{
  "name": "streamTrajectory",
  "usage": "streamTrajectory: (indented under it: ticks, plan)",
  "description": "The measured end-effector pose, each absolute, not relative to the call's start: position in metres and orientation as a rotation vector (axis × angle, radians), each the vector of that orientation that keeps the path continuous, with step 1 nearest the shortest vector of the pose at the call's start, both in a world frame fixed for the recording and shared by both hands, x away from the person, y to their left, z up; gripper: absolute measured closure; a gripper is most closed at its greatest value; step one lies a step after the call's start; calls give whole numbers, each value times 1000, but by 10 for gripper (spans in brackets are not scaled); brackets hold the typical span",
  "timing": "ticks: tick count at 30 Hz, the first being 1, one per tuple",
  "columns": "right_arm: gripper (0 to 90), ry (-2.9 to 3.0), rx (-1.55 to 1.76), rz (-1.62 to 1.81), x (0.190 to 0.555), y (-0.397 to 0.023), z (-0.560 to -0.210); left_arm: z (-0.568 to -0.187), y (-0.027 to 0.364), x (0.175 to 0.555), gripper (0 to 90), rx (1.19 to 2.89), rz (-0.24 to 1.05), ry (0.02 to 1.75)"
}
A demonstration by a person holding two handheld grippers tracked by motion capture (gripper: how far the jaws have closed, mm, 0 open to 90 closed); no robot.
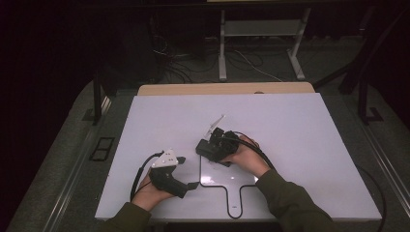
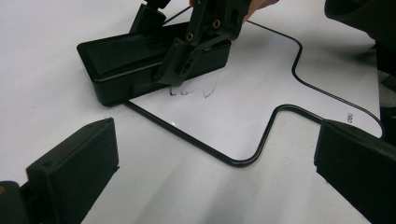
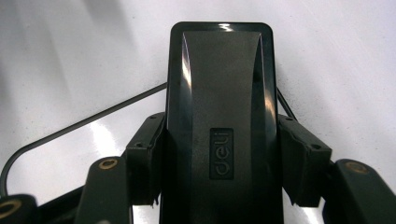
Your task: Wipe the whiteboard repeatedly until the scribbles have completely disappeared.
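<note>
A black block eraser (image 3: 219, 93) marked "deli" lies on a white paddle-shaped board (image 1: 227, 181) with a thin black rim and a handle toward the table's near edge. My right gripper (image 3: 219, 163) is shut on the eraser, one pad pressed on each long side. In the high view this gripper (image 1: 207, 147) sits at the board's far left corner. The left gripper view shows the eraser (image 2: 126, 65) beside faint dark marks (image 2: 187, 91) on the board (image 2: 243, 107). My left gripper (image 1: 187, 172) rests just left of the board, its jaws open around nothing (image 2: 215, 163).
The board lies on a white tabletop (image 1: 300, 135) with a wooden strip (image 1: 222, 88) along the far edge. Cables trail from both grippers across the table. Beyond it, a dark floor holds metal frame legs (image 1: 222, 48) and loose wires.
</note>
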State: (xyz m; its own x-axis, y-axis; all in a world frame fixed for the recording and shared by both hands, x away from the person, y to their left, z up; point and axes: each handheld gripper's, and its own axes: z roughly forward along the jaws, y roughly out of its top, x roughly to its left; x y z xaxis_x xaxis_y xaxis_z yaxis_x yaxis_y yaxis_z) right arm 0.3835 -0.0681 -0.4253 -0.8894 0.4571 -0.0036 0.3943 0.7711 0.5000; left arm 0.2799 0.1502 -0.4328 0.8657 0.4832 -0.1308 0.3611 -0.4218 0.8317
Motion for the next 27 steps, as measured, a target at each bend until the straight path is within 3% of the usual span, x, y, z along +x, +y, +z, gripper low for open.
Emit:
streamTrajectory:
  ticks: [7,14,22,27]
  plan:
    - [387,2890,552,764,358,-58,-425,-433,149,279,0,2051,157,617]
    - [387,2845,695,760,388,-69,-425,-433,149,280,0,2054,157,616]
    - [387,2887,566,760,361,-61,-425,-433,149,279,0,2055,157,613]
    - [387,2866,648,775,380,-66,-426,-432,149,279,0,2056,159,614]
